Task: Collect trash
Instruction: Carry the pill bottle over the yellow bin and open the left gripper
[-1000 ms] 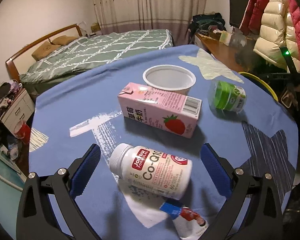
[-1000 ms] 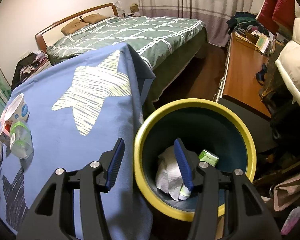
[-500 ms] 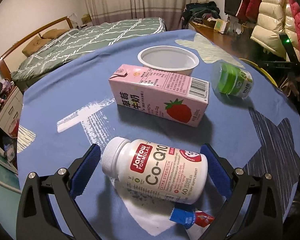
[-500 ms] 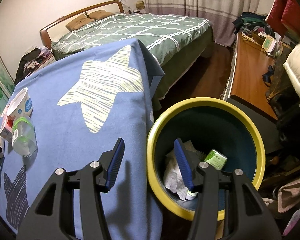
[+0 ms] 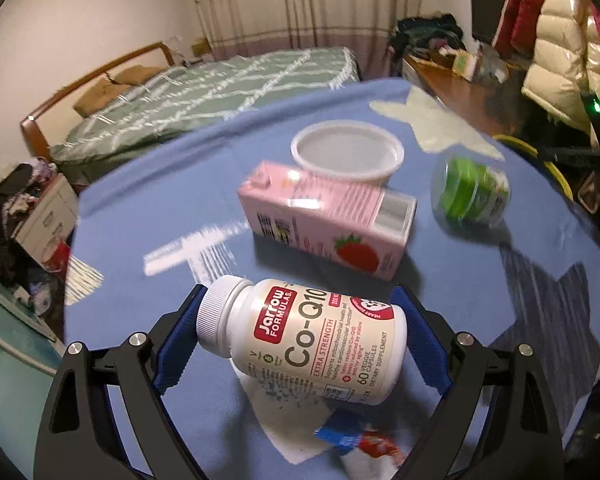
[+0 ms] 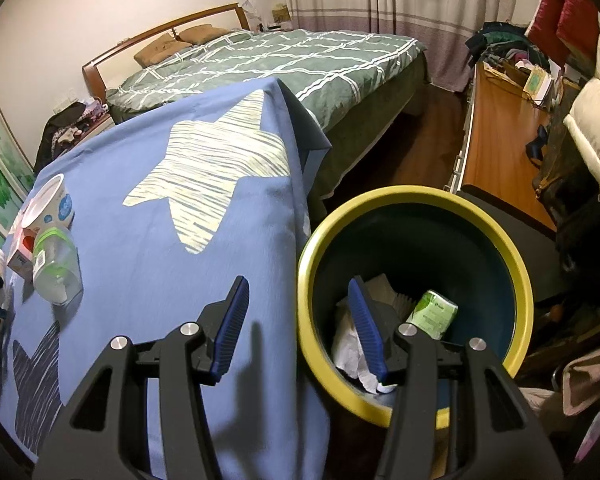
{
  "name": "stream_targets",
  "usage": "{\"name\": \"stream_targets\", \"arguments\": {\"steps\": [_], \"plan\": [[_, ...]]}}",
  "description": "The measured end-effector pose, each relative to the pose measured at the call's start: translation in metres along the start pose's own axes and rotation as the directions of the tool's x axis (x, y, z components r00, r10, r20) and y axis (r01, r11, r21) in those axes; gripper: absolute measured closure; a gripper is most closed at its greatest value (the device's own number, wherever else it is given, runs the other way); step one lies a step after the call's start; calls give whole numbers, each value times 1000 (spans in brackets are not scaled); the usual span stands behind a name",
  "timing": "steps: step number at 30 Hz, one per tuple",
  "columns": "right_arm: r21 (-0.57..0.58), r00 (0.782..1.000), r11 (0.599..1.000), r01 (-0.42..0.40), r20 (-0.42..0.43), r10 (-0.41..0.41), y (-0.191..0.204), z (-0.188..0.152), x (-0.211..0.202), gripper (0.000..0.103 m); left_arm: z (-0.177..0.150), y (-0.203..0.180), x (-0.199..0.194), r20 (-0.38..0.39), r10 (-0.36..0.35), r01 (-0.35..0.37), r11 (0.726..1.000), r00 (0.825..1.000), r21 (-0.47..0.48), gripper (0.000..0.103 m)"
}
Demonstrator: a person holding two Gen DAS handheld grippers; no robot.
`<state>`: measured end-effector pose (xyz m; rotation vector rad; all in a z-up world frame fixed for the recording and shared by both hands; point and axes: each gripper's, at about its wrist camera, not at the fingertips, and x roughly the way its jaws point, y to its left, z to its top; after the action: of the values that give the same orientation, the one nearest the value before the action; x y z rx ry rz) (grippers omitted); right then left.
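Left tongs are closing on the white supplement bottle, which lies crosswise between the blue pads, cap against the left one, base against the right one, gripped and raised off the blue tablecloth. Beyond the tips lie a pink milk carton, a white cup and a green-lidded jar. Right tongs stand released and empty, straddling the yellow rim of the bin, crumpled paper below the right pad.
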<state>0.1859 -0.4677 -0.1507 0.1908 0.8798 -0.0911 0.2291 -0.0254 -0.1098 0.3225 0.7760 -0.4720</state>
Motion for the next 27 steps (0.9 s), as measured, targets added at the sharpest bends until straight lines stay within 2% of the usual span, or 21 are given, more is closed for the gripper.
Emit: {"name": "stream_targets", "arguments": {"steps": [4,8,11,13,17,21,26,27], "plan": [[17,1000,1000,-14,11,14,-6,-8,-8,53,13,-16,-23,46,17,-17,1000,999,-9,13],[32,1000,999,-15,26,14,-14,-16,-18,53,31,-47,-42,91,1,-1,1000,996,-6,13],[49,999,999,-2,48,-1,-22,-22,-28,53,50,-79,-48,118,-27,26,1000,993,10,13],[58,998,998,14,61,-17,-28,-28,-36,53,64,-102,-47,128,-71,69,997,989,16,13],[68,994,996,65,87,-70,-40,-38,-54,53,93,-156,-36,134,-165,159,986,977,59,13],[86,985,989,118,118,-128,-58,-49,-74,53,123,-221,-14,116,-274,262,959,955,111,13],[113,977,981,157,125,-171,-80,-66,-89,53,154,-299,30,79,-323,307,937,943,170,13],[122,976,979,166,121,-180,-85,-70,-91,53,162,-316,43,65,-316,300,937,947,177,13]]}}
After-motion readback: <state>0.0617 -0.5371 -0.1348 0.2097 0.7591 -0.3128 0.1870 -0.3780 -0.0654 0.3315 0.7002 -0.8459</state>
